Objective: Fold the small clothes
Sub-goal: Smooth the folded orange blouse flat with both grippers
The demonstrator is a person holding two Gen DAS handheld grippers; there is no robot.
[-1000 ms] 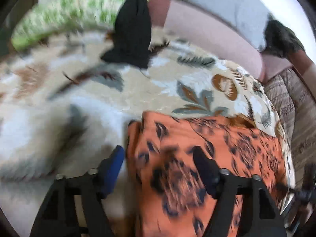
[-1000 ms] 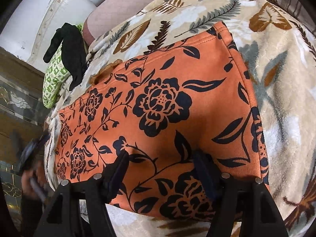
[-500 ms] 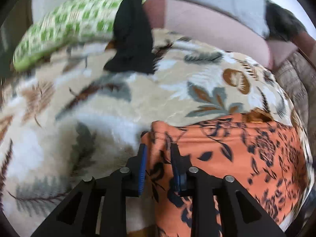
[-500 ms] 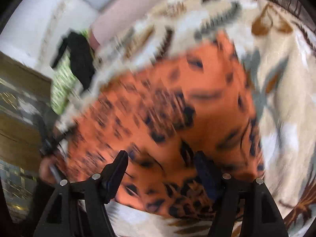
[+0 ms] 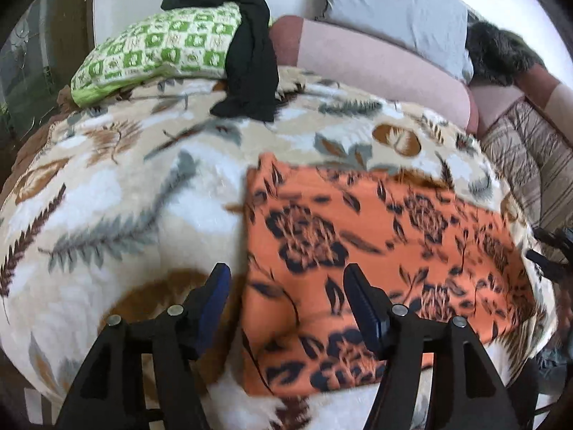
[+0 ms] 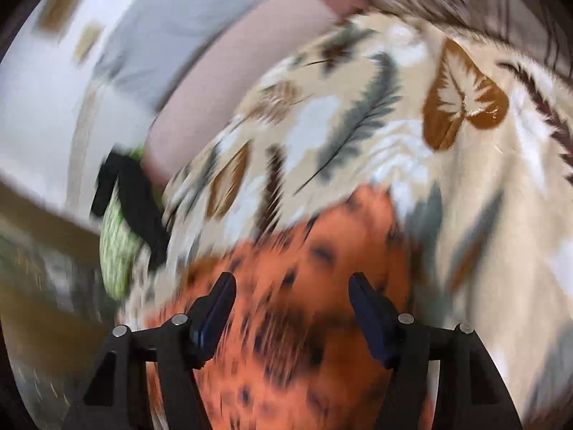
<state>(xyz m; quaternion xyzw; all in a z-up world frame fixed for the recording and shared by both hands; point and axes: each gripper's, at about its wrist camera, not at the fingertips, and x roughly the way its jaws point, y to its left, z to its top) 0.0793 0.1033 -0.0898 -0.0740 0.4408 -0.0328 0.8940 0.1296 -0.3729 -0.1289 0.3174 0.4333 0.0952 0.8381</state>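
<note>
An orange garment with black flowers (image 5: 376, 251) lies flat on a cream leaf-print blanket (image 5: 118, 193). My left gripper (image 5: 286, 286) is open, its fingers straddling the garment's left edge near the front corner. In the blurred right wrist view the same garment (image 6: 315, 286) fills the lower middle. My right gripper (image 6: 292, 294) is open over it, holding nothing. The right gripper shows faintly at the right edge of the left wrist view (image 5: 551, 251).
A green-and-white checked pillow (image 5: 157, 50) with a black garment (image 5: 250, 64) draped over it lies at the back left. A pink bolster (image 5: 376, 68) and a grey pillow (image 5: 394, 7) lie behind. The blanket drops off at the right towards a striped cover (image 5: 530, 165).
My left gripper, shut on the garment's edge half a second ago, has opened. The right gripper swung fast; its view is blurred and now shows more blanket beyond the garment.
</note>
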